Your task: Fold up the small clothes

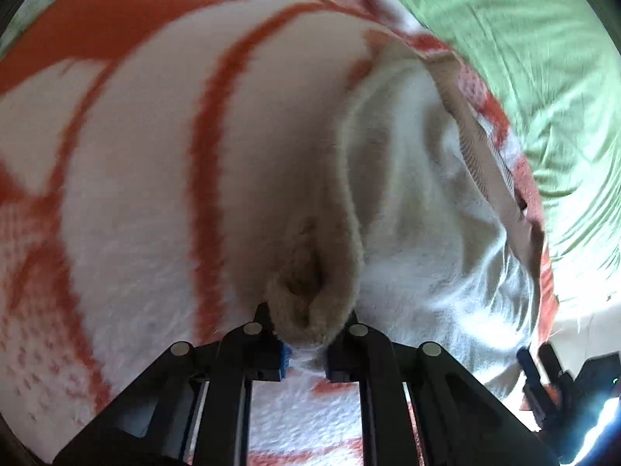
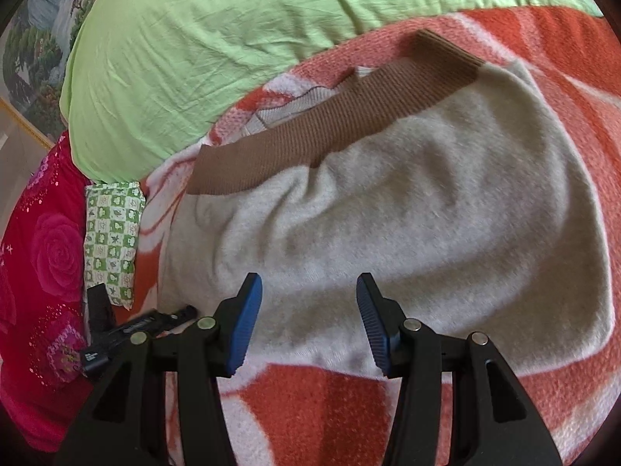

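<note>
The left hand-held gripper [image 1: 304,343] pinches a bunched corner of the cream garment [image 2: 427,233]; the right hand-held gripper [image 2: 308,322] hovers spread just above its near edge, the brown ribbed band [image 2: 330,124] lying far.

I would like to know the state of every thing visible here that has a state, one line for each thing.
left gripper: shut on a bunched edge of the cream garment, lifting it.
right gripper: open, holds nothing, above the garment.
cream garment: partly folded, wrinkled, lying on the blanket.
brown ribbed band: flat, along the garment's far edge.
orange and white blanket: spread out under the garment.
green sheet: spread, creased.
</note>
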Available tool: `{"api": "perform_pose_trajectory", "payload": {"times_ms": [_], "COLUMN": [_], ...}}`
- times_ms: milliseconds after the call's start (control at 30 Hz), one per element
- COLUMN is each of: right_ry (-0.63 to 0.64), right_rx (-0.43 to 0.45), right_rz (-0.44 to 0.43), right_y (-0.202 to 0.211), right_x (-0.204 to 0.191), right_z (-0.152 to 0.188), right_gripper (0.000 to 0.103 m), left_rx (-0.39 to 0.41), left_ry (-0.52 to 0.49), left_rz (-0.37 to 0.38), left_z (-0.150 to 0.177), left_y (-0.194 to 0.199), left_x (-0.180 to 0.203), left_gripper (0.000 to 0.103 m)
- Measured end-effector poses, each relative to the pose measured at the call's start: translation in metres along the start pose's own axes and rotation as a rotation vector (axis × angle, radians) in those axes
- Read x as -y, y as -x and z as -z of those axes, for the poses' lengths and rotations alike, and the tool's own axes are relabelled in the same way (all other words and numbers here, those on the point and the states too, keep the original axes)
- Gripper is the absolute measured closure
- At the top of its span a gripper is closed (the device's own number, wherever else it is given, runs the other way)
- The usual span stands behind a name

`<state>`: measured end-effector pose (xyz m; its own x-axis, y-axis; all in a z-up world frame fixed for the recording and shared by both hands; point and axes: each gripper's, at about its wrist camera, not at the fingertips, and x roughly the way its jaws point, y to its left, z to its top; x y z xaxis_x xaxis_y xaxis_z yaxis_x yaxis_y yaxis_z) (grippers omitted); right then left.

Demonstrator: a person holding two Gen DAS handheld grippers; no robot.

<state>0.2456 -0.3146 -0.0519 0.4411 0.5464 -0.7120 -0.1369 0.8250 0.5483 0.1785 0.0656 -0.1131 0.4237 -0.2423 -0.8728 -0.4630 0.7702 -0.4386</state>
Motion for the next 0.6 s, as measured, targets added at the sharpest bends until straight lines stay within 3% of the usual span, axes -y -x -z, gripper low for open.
{"api": "perform_pose_trajectory", "payload": {"times_ms": [200,333,400,500,600], "right_ry": [0.034,0.03,0.032,0.049,0.137], "right_rx": [-0.002,-0.079,-0.118,-0.171,-0.263], "right_rz": [-0.057,-0.161,-0.218,-0.291,-0.26], "right_y": [-0.007,-0.02,-0.028,-0.043,-0.071], "right_x": [-0.017,-0.03,-0.038,-0.051,-0.076], "right_z": [-0.035,-0.073,-0.092,-0.118,-0.133], "right_gripper": [0.051,0.05,0.041,0.024,0.022], "left_rx": [0.098,0.12,0.111,0.076,0.057], "left_ry": [-0.236,-0.408,-0.472,-0.488,-0.47], "left_rz": [0.042,0.084,0.082,0.067,0.062], "left_z": [0.02,0.047,0.061,0.072,0.074], "left_y": [0.039,0.049,0.04,0.021,0.009], "left_x": [0.065,0.123,0.146,0.157,0.158], "left_gripper": [0.095,0.095,0.095,0.095,0.095]}}
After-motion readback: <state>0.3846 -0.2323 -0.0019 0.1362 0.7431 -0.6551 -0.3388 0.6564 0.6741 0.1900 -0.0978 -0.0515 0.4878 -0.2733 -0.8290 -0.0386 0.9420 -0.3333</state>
